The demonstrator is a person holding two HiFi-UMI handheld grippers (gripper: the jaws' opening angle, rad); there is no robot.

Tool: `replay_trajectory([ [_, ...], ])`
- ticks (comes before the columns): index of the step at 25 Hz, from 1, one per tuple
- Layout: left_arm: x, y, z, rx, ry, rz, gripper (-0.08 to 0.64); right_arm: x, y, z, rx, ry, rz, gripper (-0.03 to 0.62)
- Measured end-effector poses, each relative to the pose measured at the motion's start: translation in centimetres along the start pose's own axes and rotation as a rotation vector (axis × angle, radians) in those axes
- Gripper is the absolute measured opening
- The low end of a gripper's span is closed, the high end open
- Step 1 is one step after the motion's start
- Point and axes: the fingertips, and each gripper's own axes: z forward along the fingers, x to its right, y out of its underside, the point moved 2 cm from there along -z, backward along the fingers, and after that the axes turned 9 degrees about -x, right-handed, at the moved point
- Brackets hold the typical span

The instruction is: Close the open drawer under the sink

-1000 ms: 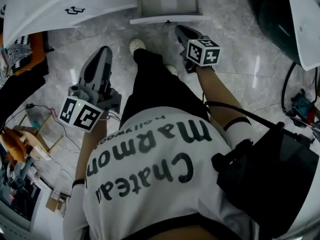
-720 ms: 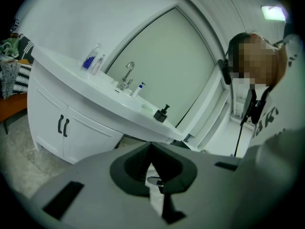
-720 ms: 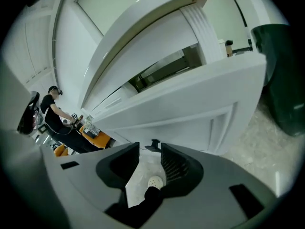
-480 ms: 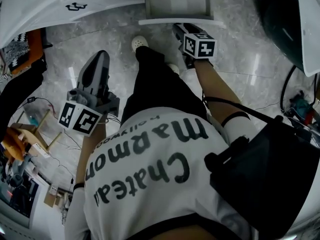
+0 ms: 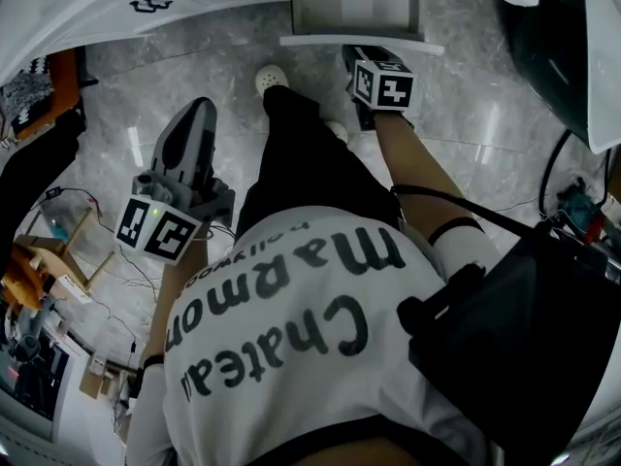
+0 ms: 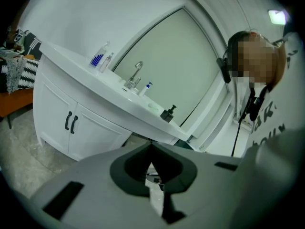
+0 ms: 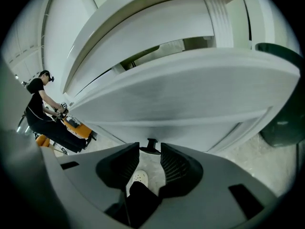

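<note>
The open white drawer point(image 5: 361, 40) juts out from the cabinet at the top of the head view. Its wide front panel point(image 7: 181, 94) fills the right gripper view. A small black handle point(image 7: 152, 146) sticks out of the panel's lower edge. My right gripper point(image 5: 357, 58) points at that front. Its jaws point(image 7: 150, 151) have just been closing a little, but a gap remains and the handle sits at their tips untouched. My left gripper point(image 5: 197, 110) hangs over the marble floor to the left, away from the drawer. Its tips point(image 6: 151, 146) meet on nothing.
A white sink cabinet point(image 6: 90, 123) with black door handles, a tap and bottles stands ahead of the left gripper. A dark green bin point(image 5: 534, 27) is right of the drawer. Cables and clutter point(image 5: 58, 260) lie at the left. My white shoe point(image 5: 271, 78) is below the drawer.
The right gripper has moved up the picture, closer to the drawer front. The left gripper has hardly shifted in the picture.
</note>
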Motion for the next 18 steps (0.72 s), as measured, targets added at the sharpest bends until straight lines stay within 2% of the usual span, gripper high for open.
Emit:
replay_trajectory([
  [11, -0.8, 0.4, 0.0, -0.006, -0.009, -0.011, 0.009, -0.1, -0.4, 0.2, 0.067, 0.057, -0.021, 0.140],
  [18, -1.2, 0.7, 0.4, -0.010, -0.014, -0.012, 0.009, -0.1, -1.5, 1.3, 0.055, 0.043, -0.007, 0.140],
])
